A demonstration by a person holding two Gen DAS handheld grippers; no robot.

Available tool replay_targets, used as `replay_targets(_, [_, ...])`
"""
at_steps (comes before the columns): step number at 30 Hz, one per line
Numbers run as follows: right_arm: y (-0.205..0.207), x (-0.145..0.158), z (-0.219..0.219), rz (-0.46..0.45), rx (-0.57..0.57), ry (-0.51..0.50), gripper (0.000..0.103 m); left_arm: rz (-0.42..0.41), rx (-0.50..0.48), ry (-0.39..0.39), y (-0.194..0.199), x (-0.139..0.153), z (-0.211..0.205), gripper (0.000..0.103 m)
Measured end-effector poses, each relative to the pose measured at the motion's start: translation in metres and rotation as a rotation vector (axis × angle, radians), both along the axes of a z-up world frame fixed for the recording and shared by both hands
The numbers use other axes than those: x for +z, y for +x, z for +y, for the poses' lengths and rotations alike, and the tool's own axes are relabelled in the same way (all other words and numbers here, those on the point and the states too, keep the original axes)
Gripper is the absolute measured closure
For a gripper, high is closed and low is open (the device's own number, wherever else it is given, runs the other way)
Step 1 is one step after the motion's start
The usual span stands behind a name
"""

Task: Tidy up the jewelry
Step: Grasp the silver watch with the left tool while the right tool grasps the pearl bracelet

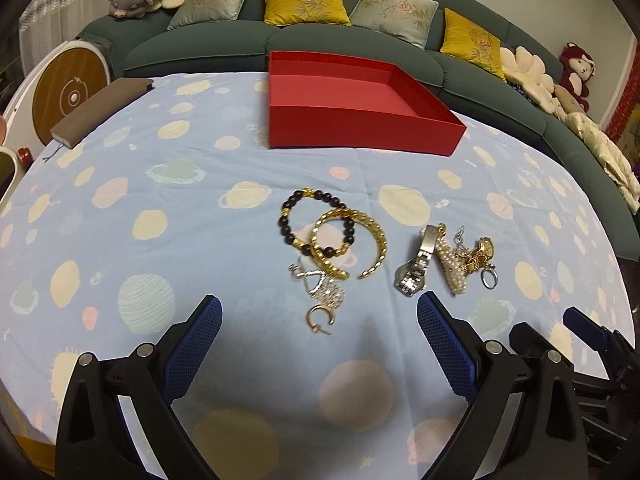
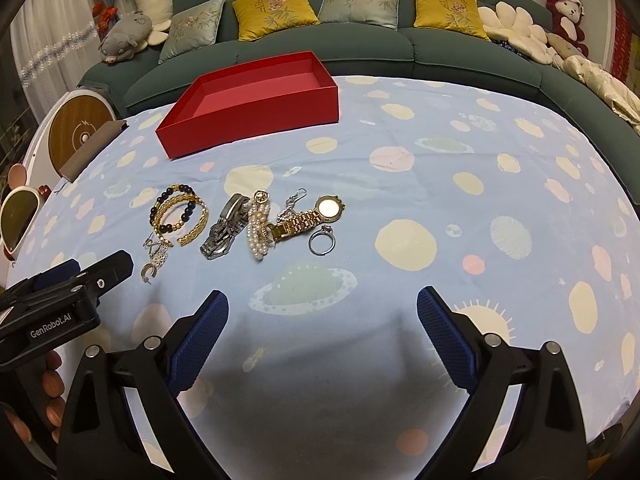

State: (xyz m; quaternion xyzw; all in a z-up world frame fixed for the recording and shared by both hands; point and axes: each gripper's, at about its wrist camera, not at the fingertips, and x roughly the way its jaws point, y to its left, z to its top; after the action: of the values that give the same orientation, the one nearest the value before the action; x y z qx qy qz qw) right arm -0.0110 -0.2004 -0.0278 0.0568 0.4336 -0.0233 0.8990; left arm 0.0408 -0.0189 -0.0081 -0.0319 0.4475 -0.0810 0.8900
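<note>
An empty red box [image 1: 360,120] [image 2: 256,108] stands at the far side of the table. Jewelry lies in a row nearer me: a dark bead bracelet [image 1: 290,222] [image 2: 154,210], a gold cuff bangle [image 1: 378,232] [image 2: 200,222], a gold hoop earring [image 1: 320,318] [image 2: 147,272], a silver watch [image 1: 416,264] [image 2: 224,228], a pearl bracelet [image 1: 450,264] [image 2: 256,236], a gold watch [image 1: 482,252] [image 2: 316,216] and a silver ring [image 1: 490,278] [image 2: 322,242]. My left gripper [image 1: 320,320] is open, just short of the earring. My right gripper [image 2: 322,310] is open, with only tablecloth between its fingers.
A blue cloth with planet prints [image 1: 160,200] [image 2: 480,200] covers the table. A brown book [image 1: 100,112] [image 2: 94,146] lies at its far left edge. A green sofa with cushions [image 1: 304,0] [image 2: 360,0] runs behind. A person's fingers [image 2: 52,384] hold the left gripper.
</note>
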Motion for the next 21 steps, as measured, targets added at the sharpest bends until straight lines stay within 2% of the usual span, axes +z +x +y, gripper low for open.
replay_targets(3, [0.006,-0.002,-0.004,0.011,-0.016,0.009,0.01,-0.025,-0.033,0.024,0.012,-0.002,-0.017,0.008])
replay_targets(7, [0.012,-0.008,-0.008,0.029,-0.027,0.007,0.01,0.014,-0.089,0.016,0.027,-0.012,-0.034,0.029])
replay_targets(12, [0.017,-0.013,-0.016,0.043,-0.034,0.02,0.01,0.036,-0.129,0.003,0.035,-0.021,-0.048,0.032])
replay_targets(16, [0.02,-0.016,-0.023,0.055,-0.041,0.029,0.01,0.042,-0.154,0.002,0.039,-0.024,-0.057,0.039])
replay_targets(21, [0.02,-0.017,-0.027,0.06,-0.039,0.037,0.01,0.058,-0.169,0.002,0.044,-0.029,-0.062,0.054])
